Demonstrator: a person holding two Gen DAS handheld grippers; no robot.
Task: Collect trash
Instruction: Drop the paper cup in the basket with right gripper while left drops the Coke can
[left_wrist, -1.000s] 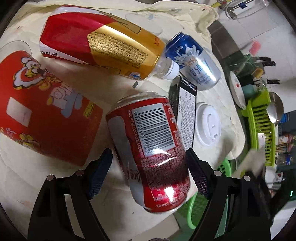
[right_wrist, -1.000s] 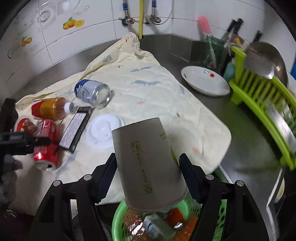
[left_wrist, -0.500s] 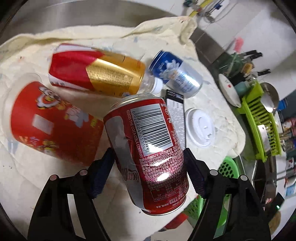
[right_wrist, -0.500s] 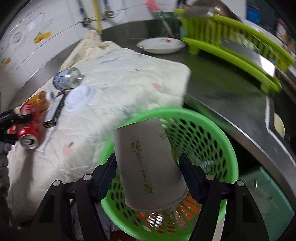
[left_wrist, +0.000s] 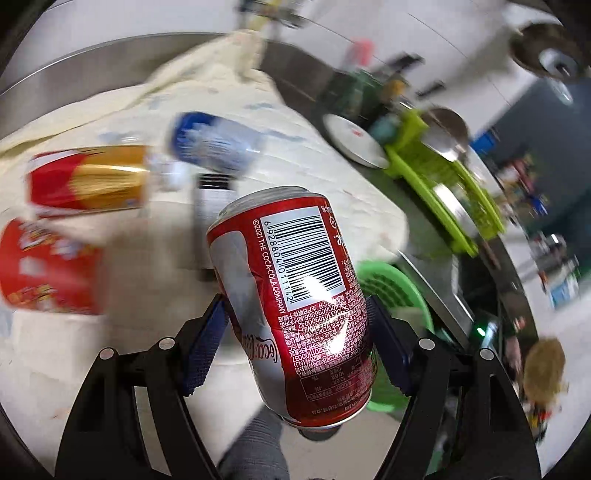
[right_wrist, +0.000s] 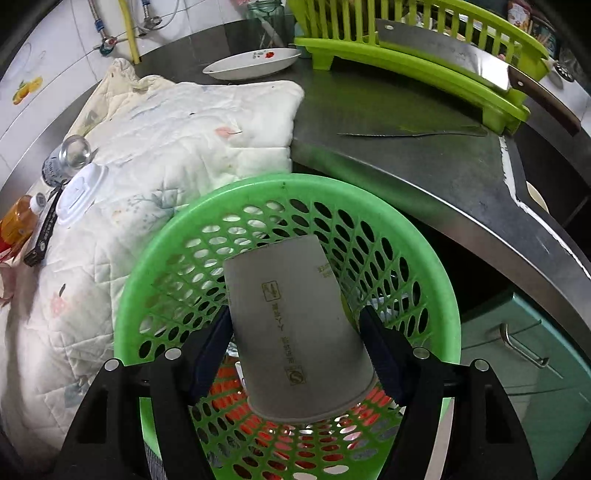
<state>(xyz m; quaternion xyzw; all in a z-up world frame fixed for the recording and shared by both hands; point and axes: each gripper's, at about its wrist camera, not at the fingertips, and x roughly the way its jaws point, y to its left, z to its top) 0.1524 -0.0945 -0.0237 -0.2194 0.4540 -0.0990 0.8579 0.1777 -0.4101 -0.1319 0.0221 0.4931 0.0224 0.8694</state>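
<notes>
My left gripper (left_wrist: 295, 343) is shut on a red cola can (left_wrist: 295, 306) and holds it in the air above the cream quilt (left_wrist: 303, 162). On the quilt lie a red-gold bottle (left_wrist: 88, 181), a blue can (left_wrist: 214, 144), a red cup (left_wrist: 48, 266) and a black box (left_wrist: 208, 199). My right gripper (right_wrist: 295, 354) is shut on a grey paper cup (right_wrist: 291, 321), held mouth toward me over the green mesh basket (right_wrist: 177, 229). The basket also shows in the left wrist view (left_wrist: 391, 280).
A white lid (right_wrist: 79, 192), the blue can (right_wrist: 66, 158), the black box (right_wrist: 44, 232) and the bottle (right_wrist: 16, 225) lie on the quilt at left. A white plate (right_wrist: 251, 64), a green dish rack (right_wrist: 424, 62) with a cleaver (right_wrist: 461, 59), and a knife (right_wrist: 410, 132) sit on the steel counter.
My left gripper closed on the cola can and lifted it off the quilt, swinging right. My right gripper carried the paper cup from above the quilt's edge to over the basket.
</notes>
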